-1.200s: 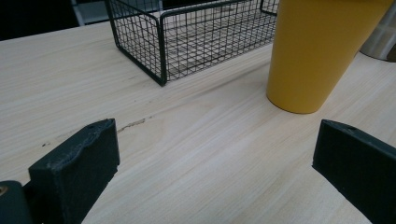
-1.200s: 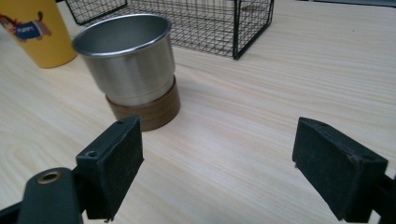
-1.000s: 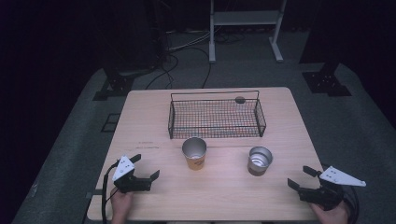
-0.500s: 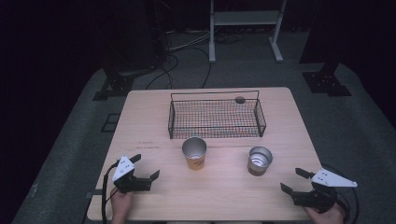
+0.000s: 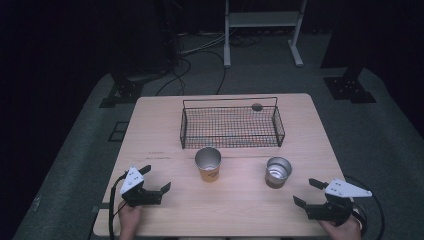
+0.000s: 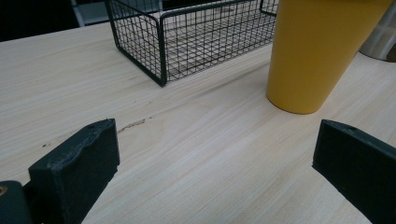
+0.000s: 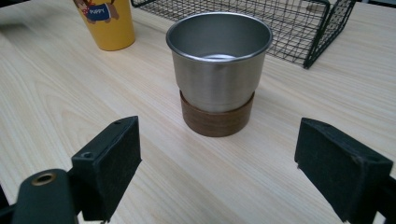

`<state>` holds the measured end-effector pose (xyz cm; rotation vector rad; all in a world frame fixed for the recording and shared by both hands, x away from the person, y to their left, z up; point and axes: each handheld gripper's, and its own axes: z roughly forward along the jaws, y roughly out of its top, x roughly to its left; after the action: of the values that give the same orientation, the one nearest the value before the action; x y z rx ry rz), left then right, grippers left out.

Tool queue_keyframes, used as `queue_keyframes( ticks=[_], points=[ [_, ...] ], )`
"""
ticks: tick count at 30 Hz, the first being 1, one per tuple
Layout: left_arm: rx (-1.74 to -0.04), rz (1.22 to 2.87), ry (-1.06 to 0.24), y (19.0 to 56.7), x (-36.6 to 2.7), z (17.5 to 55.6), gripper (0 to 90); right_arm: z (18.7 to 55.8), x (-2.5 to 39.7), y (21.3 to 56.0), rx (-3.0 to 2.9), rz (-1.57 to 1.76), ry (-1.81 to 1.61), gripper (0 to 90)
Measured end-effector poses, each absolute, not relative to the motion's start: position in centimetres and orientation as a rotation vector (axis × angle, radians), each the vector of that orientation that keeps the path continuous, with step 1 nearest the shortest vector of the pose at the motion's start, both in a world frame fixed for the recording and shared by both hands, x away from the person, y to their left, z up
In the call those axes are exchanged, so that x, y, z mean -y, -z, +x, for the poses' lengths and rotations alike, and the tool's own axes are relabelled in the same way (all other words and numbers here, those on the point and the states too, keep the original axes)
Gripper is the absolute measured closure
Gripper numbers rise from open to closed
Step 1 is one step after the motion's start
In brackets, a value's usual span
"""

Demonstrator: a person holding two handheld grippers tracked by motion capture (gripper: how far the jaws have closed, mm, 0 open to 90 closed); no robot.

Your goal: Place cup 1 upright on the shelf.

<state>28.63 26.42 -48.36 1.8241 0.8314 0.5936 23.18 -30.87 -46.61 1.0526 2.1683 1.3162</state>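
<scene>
A yellow cup [image 5: 208, 164] [image 6: 317, 51] [image 7: 108, 21] with a metal inside stands upright at the table's middle front. To its right stands a steel cup [image 5: 277, 171] [image 7: 218, 65] on a brown wooden base. A black wire basket [image 5: 231, 125] [image 6: 187, 37] [image 7: 299, 23] sits behind both. My left gripper [image 5: 154, 178] [image 6: 215, 168] rests open at the front left, with the yellow cup ahead of it to the right. My right gripper [image 5: 306, 192] [image 7: 224, 172] is open at the front right, pointing at the steel cup a short way off.
The light wood table [image 5: 160, 130] has a small dark round thing [image 5: 257, 106] lying just behind the basket. Beyond the table are grey floor, cables and a white stand's legs [image 5: 260, 30].
My right gripper has moved left and a little forward along the front edge, closer to the steel cup. The left gripper and both cups have stayed put.
</scene>
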Motion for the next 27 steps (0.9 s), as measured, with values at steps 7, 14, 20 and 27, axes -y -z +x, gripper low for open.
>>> queue_keyframes(
  ticks=[7, 14, 20, 27],
  points=[
    [-0.830, 1.823, -0.593, 48.4, -26.4, 28.6, 0.0, 23.7, 30.2, 46.5, -2.195, 1.047, -1.300, 13.2],
    [-0.829, 1.823, -0.593, 48.4, -26.4, 28.6, 0.0, 24.3, 29.5, 46.3, -2.214, 1.037, -1.288, 12.9],
    [-0.828, 1.821, -0.593, 48.4, -26.4, 28.6, 0.0, 25.0, 28.7, 46.0, -2.241, 1.032, -1.261, 12.6],
    [-0.827, 1.820, -0.593, 48.3, -26.4, 28.6, 0.0, 26.1, 27.9, 45.7, -2.266, 1.031, -1.227, 10.6]
  ],
)
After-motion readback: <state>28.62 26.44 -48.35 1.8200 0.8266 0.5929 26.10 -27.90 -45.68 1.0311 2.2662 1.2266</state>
